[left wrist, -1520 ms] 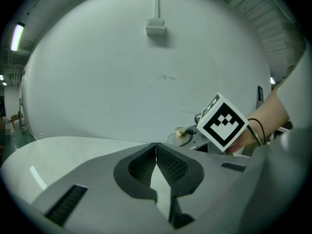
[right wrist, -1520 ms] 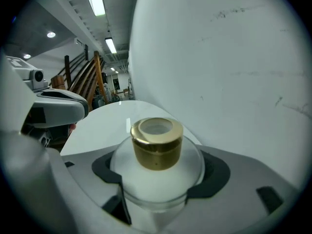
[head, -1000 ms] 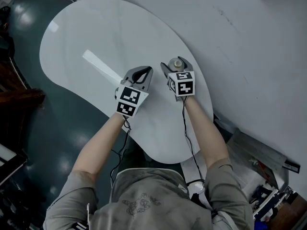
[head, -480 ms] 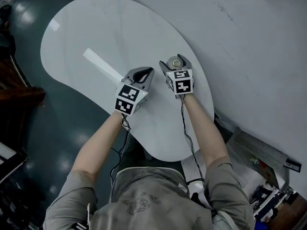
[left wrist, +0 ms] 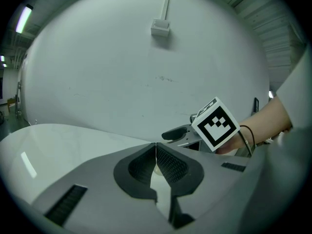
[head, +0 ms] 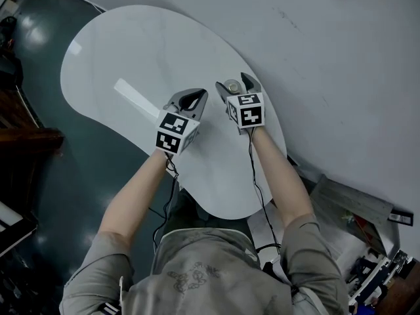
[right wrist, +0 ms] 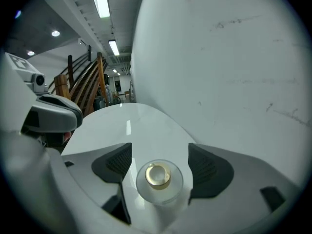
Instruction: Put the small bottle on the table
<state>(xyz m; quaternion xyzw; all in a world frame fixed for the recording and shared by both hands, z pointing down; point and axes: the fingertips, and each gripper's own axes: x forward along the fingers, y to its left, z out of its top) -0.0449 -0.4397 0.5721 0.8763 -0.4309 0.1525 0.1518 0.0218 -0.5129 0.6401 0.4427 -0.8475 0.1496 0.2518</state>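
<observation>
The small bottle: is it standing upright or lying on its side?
Upright. The right gripper view shows the small bottle from above, gold cap centred on its round body, between open jaws.

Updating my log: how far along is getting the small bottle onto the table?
Done: small bottle stands upright on the table. In hand: nothing; right gripper is open, jaws either side of it without touching; left gripper is shut, empty. Left: drawing the right gripper clear.
</observation>
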